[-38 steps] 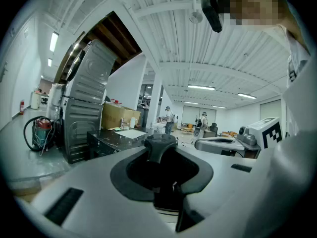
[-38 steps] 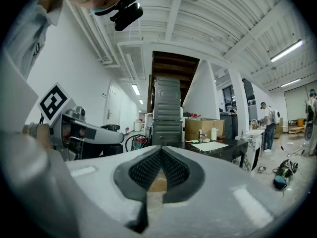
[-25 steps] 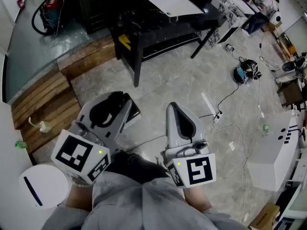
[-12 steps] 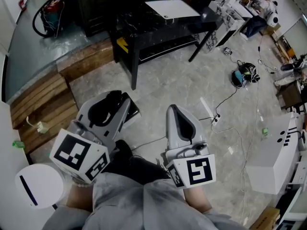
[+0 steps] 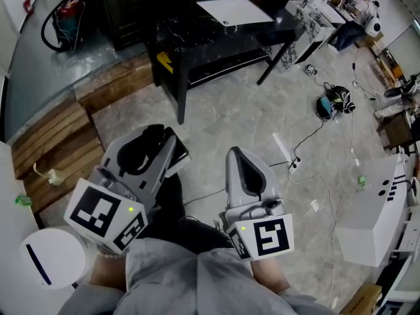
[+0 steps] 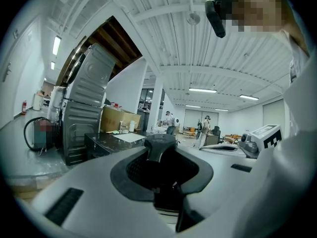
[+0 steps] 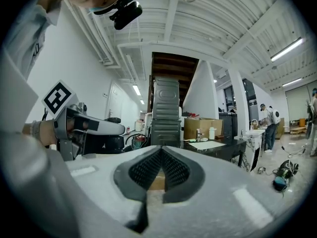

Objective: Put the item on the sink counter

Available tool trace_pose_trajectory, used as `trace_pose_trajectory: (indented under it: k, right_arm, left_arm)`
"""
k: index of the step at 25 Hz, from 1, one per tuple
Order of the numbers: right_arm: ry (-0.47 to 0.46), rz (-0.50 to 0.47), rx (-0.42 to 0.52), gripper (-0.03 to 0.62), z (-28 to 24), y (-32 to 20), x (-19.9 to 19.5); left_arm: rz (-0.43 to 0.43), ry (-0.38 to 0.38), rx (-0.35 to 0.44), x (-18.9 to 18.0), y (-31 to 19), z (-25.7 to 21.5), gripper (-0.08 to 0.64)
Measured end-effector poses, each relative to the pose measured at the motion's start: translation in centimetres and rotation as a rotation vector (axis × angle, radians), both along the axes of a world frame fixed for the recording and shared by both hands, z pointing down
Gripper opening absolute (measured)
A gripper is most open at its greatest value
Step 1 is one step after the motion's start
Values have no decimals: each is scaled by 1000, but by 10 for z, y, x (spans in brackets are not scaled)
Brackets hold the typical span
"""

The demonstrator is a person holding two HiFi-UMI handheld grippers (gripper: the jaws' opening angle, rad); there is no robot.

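Note:
A black item sits between the jaws of my left gripper, which is shut on it and held over the grey floor. In the left gripper view the black item's rounded top fills the gap of the left gripper. My right gripper hangs beside it with its jaws closed together and nothing in them; in its own view the right gripper's tips meet. Ahead stands the black marble counter with a flat white rectangle on top, also seen as a dark counter.
A wooden step runs along the left. A round white object lies at lower left. Cables and a power strip trail across the floor to the right, near a white machine. A hose reel sits at the far left.
The head view has shifted a little, so the counter and floor sit slightly further left. Both grippers keep their places and states; the left one has dropped a touch.

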State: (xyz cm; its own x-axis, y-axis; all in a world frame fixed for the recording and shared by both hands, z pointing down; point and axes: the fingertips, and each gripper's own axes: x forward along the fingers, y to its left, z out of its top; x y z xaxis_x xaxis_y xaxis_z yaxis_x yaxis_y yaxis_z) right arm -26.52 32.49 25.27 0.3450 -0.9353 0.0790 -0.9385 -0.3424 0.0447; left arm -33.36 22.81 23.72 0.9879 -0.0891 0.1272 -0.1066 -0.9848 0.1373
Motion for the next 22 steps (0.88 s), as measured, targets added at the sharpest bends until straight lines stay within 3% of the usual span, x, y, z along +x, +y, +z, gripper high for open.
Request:
trace_pose_trajectory:
  k: [22]
  right_arm:
    - [3, 80, -2, -3, -9, -113, 145]
  left_arm:
    - [83, -4, -5, 155, -118, -4, 90]
